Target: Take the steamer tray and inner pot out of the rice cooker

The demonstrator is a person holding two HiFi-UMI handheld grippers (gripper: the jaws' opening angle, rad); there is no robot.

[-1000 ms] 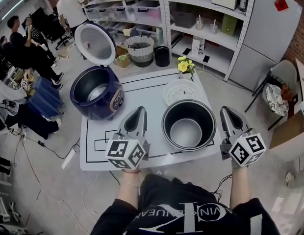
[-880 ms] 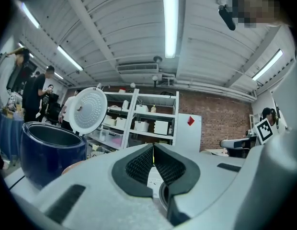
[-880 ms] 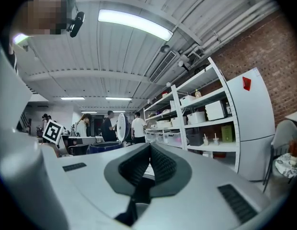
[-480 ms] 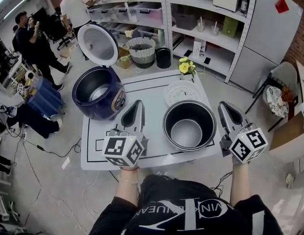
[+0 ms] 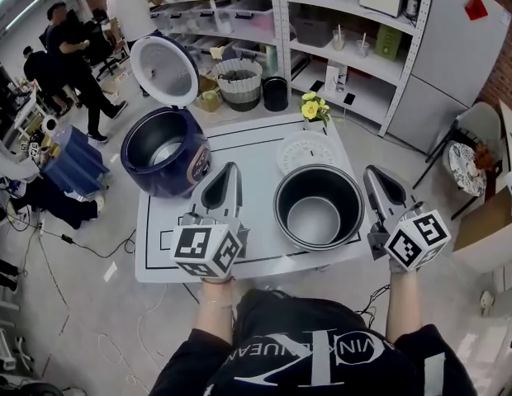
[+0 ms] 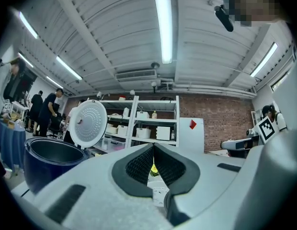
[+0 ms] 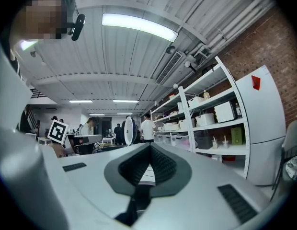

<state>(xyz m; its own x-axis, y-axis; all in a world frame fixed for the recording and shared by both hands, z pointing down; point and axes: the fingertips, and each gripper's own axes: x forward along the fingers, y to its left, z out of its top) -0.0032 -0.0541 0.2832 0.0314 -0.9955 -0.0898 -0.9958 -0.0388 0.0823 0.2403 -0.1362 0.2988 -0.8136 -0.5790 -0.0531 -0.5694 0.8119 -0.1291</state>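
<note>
Pot and tray are both out of the cooker. The inner pot (image 5: 316, 221) stands upright on the white table (image 5: 248, 151), right of centre and close to the front edge. It is a deep round bowl, dark grey with a dull metal sheen and a thick rolled lip, and it is empty. Just behind it the steamer tray (image 5: 304, 153) lies flat on the table, a pale shallow disc dotted with small holes. Whether its rim touches the pot I cannot tell.

At the table's far left corner sits the rice cooker (image 5: 165, 155), a navy blue body with a brownish panel on the front. Its cavity is hollow with a bright base. The lid (image 5: 163, 71) stands raised, its round white inner face turned towards us.

The left gripper (image 5: 230, 169) hangs above the table in the gap between cooker and pot, pointing away from the person. Its jaws are pressed together with nothing between them. The right gripper (image 5: 372, 174) is on the pot's other side, about over the table's right edge, jaws likewise clenched and empty. Neither touches the pot.

Yellow flowers (image 5: 312, 110) stand at the table's far edge beyond the tray, and white shelves (image 5: 338, 52) run behind.
</note>
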